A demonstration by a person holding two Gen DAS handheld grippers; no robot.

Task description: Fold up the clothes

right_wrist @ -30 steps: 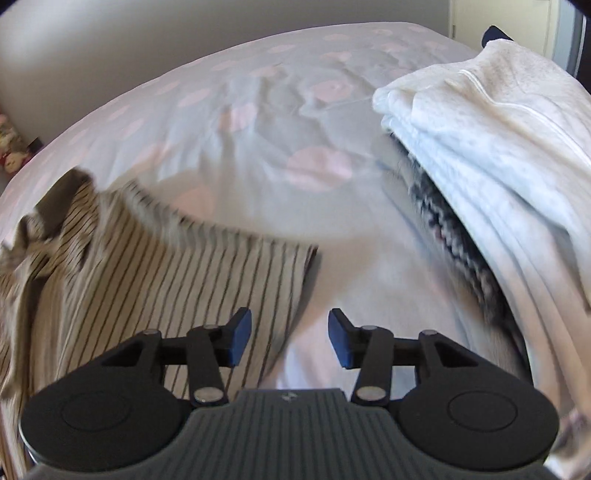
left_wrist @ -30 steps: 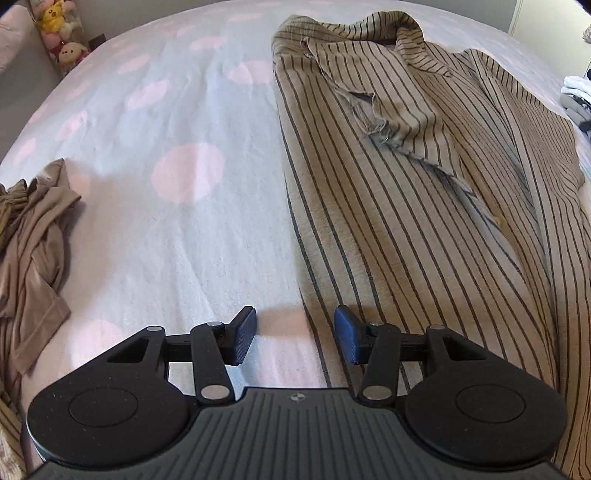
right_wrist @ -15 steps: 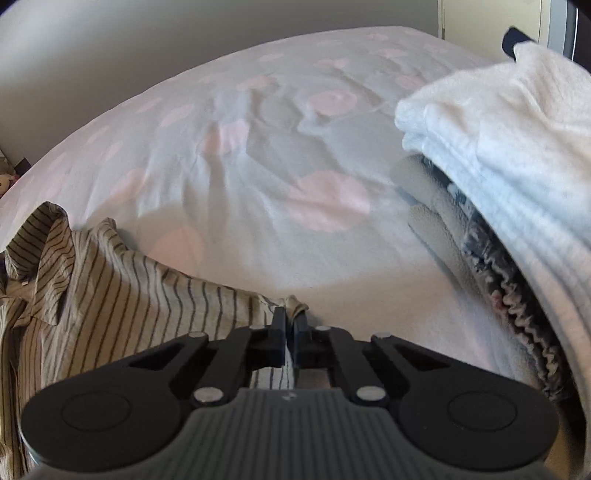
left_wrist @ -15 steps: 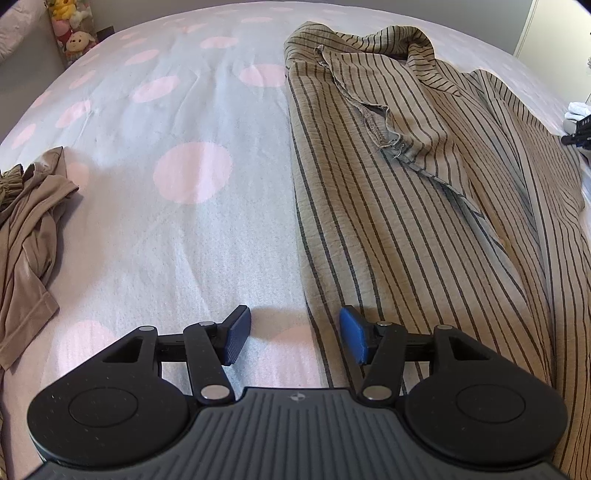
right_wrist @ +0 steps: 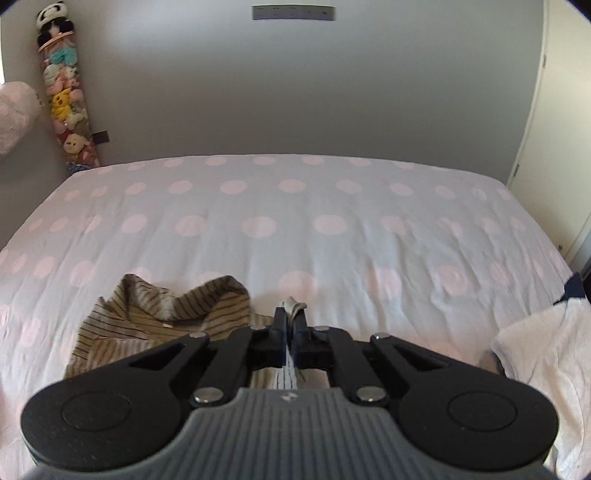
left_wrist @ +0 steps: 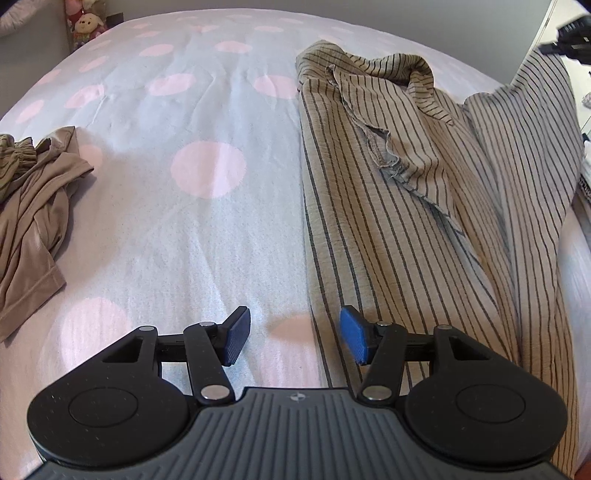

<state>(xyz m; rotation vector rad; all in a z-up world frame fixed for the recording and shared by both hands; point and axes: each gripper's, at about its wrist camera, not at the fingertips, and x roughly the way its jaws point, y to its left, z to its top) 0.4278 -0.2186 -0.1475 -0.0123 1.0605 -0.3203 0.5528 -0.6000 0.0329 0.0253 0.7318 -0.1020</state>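
Observation:
A tan striped shirt (left_wrist: 388,206) lies lengthwise on the polka-dot bed (left_wrist: 207,206), collar at the far end. My left gripper (left_wrist: 293,338) hovers open over the shirt's near left edge, nothing between its blue pads. The shirt's right side (left_wrist: 532,122) is lifted off the bed toward the right gripper (left_wrist: 570,31), seen dark and blurred at the top right. In the right wrist view my right gripper (right_wrist: 290,325) is shut on a corner of the striped shirt (right_wrist: 173,317), a tip of cloth sticking out past the pads.
A crumpled brown garment (left_wrist: 33,206) lies at the bed's left edge. A pile of white clothes (right_wrist: 543,354) sits at the right edge. Plush toys (right_wrist: 68,96) hang in the far left corner by the grey wall.
My right gripper shut on the shirt's right corner and rose with it, lifting that side off the bed. My left gripper shifted slightly and opened a little wider.

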